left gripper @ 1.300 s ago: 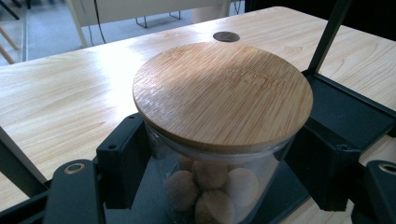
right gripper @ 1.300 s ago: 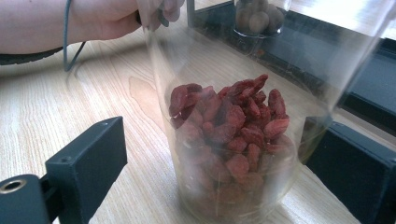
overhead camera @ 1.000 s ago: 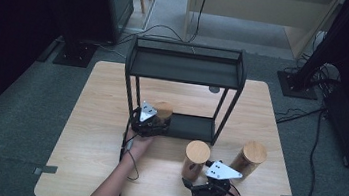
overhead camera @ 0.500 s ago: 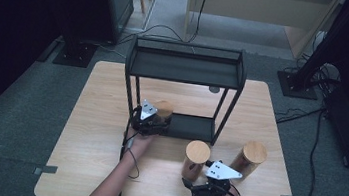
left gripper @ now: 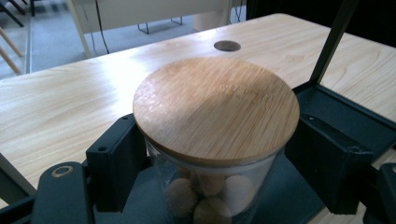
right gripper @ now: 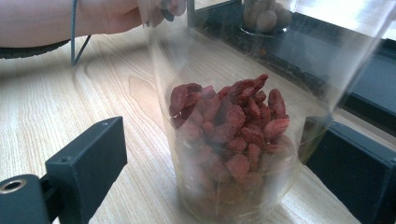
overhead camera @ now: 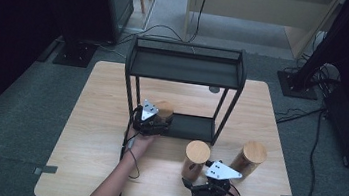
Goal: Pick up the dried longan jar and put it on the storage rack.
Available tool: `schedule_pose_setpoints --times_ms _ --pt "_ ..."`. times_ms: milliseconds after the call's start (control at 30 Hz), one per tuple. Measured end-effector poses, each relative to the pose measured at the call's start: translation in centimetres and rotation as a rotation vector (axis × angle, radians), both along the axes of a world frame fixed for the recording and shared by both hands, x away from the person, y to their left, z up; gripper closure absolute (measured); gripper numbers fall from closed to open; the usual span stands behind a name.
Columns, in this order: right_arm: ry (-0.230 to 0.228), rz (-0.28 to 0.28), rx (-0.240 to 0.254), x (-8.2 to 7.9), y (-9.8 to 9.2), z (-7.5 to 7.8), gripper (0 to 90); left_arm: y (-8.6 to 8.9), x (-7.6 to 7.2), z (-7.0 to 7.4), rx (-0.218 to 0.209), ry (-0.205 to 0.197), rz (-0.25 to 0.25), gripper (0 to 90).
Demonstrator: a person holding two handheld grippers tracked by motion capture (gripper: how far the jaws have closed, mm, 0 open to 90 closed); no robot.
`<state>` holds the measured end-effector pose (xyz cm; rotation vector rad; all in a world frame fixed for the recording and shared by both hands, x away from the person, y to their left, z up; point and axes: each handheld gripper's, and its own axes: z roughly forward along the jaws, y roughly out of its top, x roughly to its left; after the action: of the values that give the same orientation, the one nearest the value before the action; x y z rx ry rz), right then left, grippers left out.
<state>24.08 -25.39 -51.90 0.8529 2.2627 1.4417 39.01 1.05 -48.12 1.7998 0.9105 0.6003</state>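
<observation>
A glass jar with a wooden lid (overhead camera: 164, 109) (left gripper: 215, 105), holding round brown balls, stands at the left end of the black rack's lower shelf (overhead camera: 194, 128). My left gripper (overhead camera: 155, 123) has a jaw on each side of it. The jaws have just been opening and the jar still stands between them. A second lidded jar (overhead camera: 197, 153) (right gripper: 229, 130) with red dried berries stands on the table near the front. My right gripper (overhead camera: 192, 180) straddles its base, open, with a clear gap at the left jaw.
A third wooden-lidded jar (overhead camera: 251, 155) stands to the right of the berry jar. The rack's top shelf (overhead camera: 184, 69) overhangs the lower one. The wooden table (overhead camera: 99, 119) has a round hole (overhead camera: 214, 89) behind the rack. Cables lie on the floor beyond.
</observation>
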Motion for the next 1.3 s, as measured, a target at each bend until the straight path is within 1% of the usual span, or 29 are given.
schedule_pose_setpoints --times_ms 100,233,300,400,533,600,667,733,800,1000,1100,1167,1300 --pt "0.000 0.000 0.000 0.0 0.0 0.0 6.1 0.1 -0.1 0.4 -0.014 -0.003 0.005 21.3" --pt "0.001 0.000 0.000 0.0 0.0 0.0 6.1 0.2 -0.2 0.7 -0.018 -0.008 0.015 21.3" --pt "0.002 0.000 0.000 0.0 0.0 0.0 6.1 0.3 -0.4 0.9 -0.029 -0.007 0.022 21.3" --pt "0.002 0.000 -0.001 0.0 0.0 0.0 6.1 0.3 -0.7 1.0 -0.031 -0.003 0.034 21.3" --pt "0.001 -0.001 -0.001 0.0 0.0 0.0 6.1 0.5 -1.1 0.9 -0.022 0.007 0.049 21.4" --pt "0.002 0.000 -0.001 0.0 0.0 0.0 6.1 0.5 -1.4 0.8 -0.025 0.015 0.040 21.4" --pt "0.002 -0.001 -0.001 0.0 0.0 0.0 6.1 0.5 -1.7 0.8 -0.026 0.014 0.037 21.4" --pt "0.002 -0.001 -0.001 0.0 0.0 0.0 6.1 0.4 -2.0 0.7 -0.016 0.011 0.038 21.4" --pt "0.002 -0.001 -0.001 0.0 0.0 0.0 6.1 0.4 -2.1 0.7 -0.016 0.016 0.036 21.4" --pt "0.002 -0.001 -0.002 0.0 0.0 0.0 6.1 0.4 -2.4 0.6 -0.009 0.038 0.045 21.4" --pt "0.002 -0.001 -0.002 0.0 0.0 0.0 6.1 0.4 -2.5 0.6 0.009 0.045 0.043 21.4" --pt "0.002 -0.001 -0.002 0.0 0.1 0.0 6.1 0.4 -2.6 0.6 0.013 0.048 0.039 21.5" --pt "0.002 -0.001 -0.002 0.0 0.0 0.0 6.1 0.5 -2.7 0.4 0.034 0.071 0.031 21.6"
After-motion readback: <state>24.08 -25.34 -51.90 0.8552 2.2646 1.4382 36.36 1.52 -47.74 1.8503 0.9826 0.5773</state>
